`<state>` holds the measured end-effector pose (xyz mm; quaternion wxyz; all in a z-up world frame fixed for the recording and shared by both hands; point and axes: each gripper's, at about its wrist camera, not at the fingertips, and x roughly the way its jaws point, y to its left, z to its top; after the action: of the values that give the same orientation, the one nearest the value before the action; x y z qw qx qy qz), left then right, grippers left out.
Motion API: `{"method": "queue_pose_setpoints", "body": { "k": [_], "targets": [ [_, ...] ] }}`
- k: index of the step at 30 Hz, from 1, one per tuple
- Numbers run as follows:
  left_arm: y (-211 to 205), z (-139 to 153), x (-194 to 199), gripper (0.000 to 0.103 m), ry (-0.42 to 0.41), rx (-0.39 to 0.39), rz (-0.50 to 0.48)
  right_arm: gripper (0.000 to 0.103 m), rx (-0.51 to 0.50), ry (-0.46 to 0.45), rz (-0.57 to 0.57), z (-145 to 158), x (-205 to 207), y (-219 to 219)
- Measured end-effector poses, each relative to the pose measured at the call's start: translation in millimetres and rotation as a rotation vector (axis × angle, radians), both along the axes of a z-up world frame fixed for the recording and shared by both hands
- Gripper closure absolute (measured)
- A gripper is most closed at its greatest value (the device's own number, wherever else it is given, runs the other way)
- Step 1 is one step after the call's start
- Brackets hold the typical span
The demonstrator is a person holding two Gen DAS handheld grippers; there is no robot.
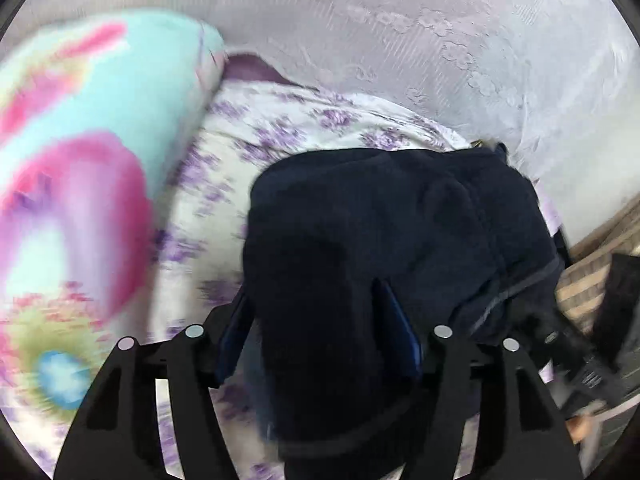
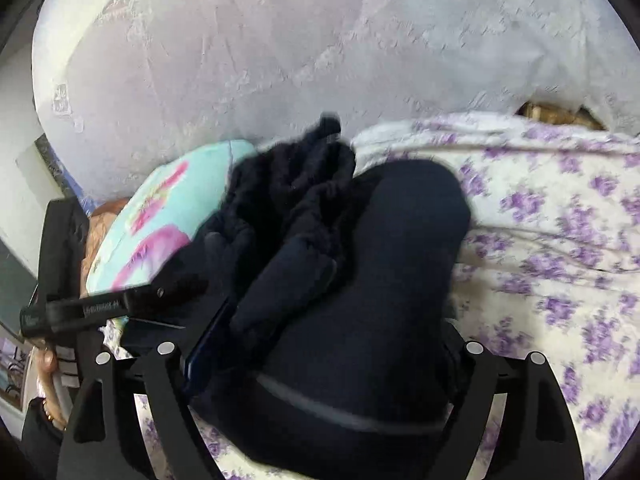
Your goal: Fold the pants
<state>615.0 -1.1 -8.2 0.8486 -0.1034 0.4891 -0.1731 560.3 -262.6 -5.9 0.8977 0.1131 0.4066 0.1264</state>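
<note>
No text can be read with certainty. In the right wrist view, at the lower left of the frame, a black bar (image 2: 80, 312) of the other gripper carries a short line of small white lettering and a small white mark near its left end, both too blurred to make out. In the left wrist view, at the lower right, a small oval mark (image 1: 551, 337) sits on a black part, also unreadable.

Pants (image 1: 380, 220): matt fleecy cloth; sheet (image 2: 560, 240): smooth cotton
</note>
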Motion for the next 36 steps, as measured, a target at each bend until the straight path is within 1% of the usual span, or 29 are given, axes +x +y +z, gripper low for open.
{"method": "queue_pose_setpoints", "body": {
  "k": [1,2,3,4,5,6,7,8,9,10,12,13,15,16,18,19,21,23,24,26,29,32,36],
  "targets": [
    [1,11,-10,0.039,-0.028,0.038,0.004,0.017,-0.001,-0.035,-0.016,14,-12,0],
    [4,19,-18,0.034,-0.054,0.065,0.007,0.016,-0.009,-0.072,-0.032,26,-24,-1],
    [8,30,-32,0.028,-0.088,0.098,0.014,0.013,-0.03,-0.11,-0.052,38,-37,-2],
    [10,40,-47,0.023,-0.119,0.121,0.021,0.008,-0.069,-0.158,-0.079,54,-54,-2],
    [13,52,-71,0.014,-0.165,0.146,0.033,0.006,-0.103,-0.197,-0.097,66,-72,0],
    [16,63,-98,0.009,-0.222,0.178,0.049,0.004,-0.143,-0.231,-0.115,77,-90,2],
    [18,67,-116,0.007,-0.261,0.199,0.062,0.004,-0.198,-0.264,-0.137,85,-112,7],
    [19,73,-147,0.005,-0.324,0.239,0.085,0.004,-0.253,-0.29,-0.156,89,-134,12],
    [21,76,-179,0.005,-0.377,0.273,0.107,0.004,-0.308,-0.311,-0.173,89,-159,19],
    [22,76,-200,0.005,-0.401,0.285,0.123,0.004,-0.355,-0.321,-0.192,85,-181,23],
    [26,65,-259,0.005,-0.415,0.291,0.17,0.004,-0.438,-0.297,-0.229,63,-230,35],
    [27,60,-277,0.005,-0.412,0.282,0.194,0.004,-0.444,-0.277,-0.245,50,-249,37],
    [30,43,-315,0.005,-0.377,0.263,0.244,0.004,-0.415,-0.239,-0.259,22,-282,40],
    [31,33,-330,0.005,-0.355,0.229,0.267,0.004,-0.39,-0.223,-0.263,8,-297,41],
    [34,19,-345,0.005,-0.35,0.178,0.295,0.004,-0.371,-0.215,-0.291,-10,-314,41],
    [33,14,-346,0.005,-0.348,0.176,0.31,0.004,-0.369,-0.218,-0.317,-19,-319,40],
    [27,4,-346,0.005,-0.358,0.226,0.316,0.004,-0.367,-0.227,-0.336,-27,-323,40],
    [17,-4,-347,0.005,-0.374,0.288,0.3,0.004,-0.373,-0.244,-0.332,-32,-323,42],
    [16,-7,-350,0.005,-0.374,0.295,0.29,0.004,-0.381,-0.251,-0.334,-35,-326,43],
    [15,-9,-357,0.005,-0.379,0.276,0.275,0.004,-0.405,-0.263,-0.34,-41,-328,44],
    [11,-16,-357,0.005,-0.378,0.291,0.272,0.004,-0.409,-0.261,-0.319,-44,-332,47],
    [9,-23,-355,0.005,-0.357,0.29,0.265,0.004,-0.425,-0.254,-0.3,-49,-332,52],
    [6,-28,-353,0.005,-0.346,0.299,0.255,0.004,-0.441,-0.25,-0.294,-52,-332,55]
  ]
}}
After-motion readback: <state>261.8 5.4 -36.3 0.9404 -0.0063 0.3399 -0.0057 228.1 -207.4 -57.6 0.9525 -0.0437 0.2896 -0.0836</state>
